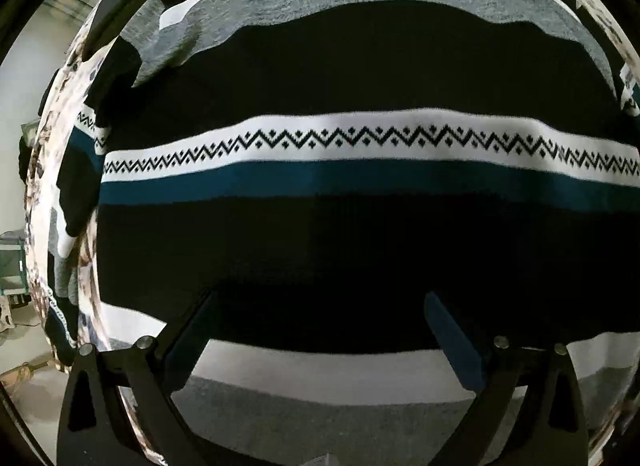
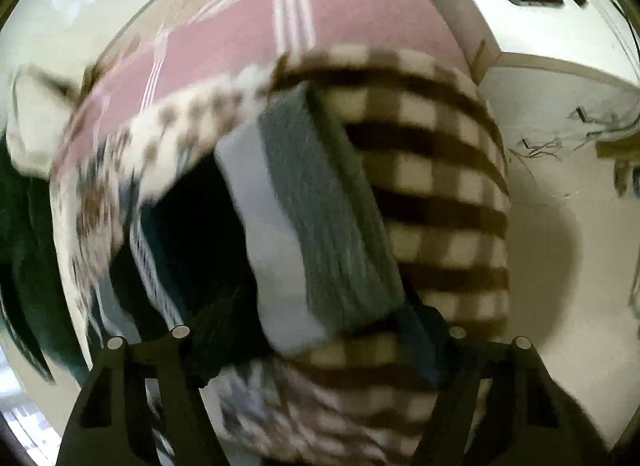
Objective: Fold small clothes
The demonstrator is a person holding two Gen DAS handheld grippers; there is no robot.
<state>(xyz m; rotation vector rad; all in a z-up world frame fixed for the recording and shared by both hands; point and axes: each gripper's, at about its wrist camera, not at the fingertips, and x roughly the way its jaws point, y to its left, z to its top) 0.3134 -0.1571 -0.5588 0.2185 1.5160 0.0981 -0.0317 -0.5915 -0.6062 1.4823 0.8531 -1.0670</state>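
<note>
The left gripper point(image 1: 320, 306) points steeply down at a striped sweater point(image 1: 320, 65), its two dark fingers point(image 1: 452, 338) spread apart over the black band nearest the camera; whether the tips touch the knit cannot be told. The sweater lies spread flat and fills almost the whole left wrist view: beyond the fingers come a teal stripe, a white stripe with a black zigzag pattern, a broad black band, then grey and white bands at the far edge, while white and grey bands lie under the gripper's frame. A sleeve of the same sweater lies folded along its left side. Around the sweater's edge shows a patterned cover point(image 1: 44, 169) in cream, brown and blue, and past that, at the far left, pale floor and wall. The right gripper point(image 2: 316, 330) also points down, its jaws apart, with a grey and white end of the sweater lying between them; the view is blurred, and the pads do not appear to press on it. Beyond that end of the sweater lies a brown and cream checked cloth point(image 2: 440, 185), then a pink cloth with white lines point(image 2: 240, 45) farther off. To the right of the checked cloth shows a pale floor point(image 2: 560, 266).
</note>
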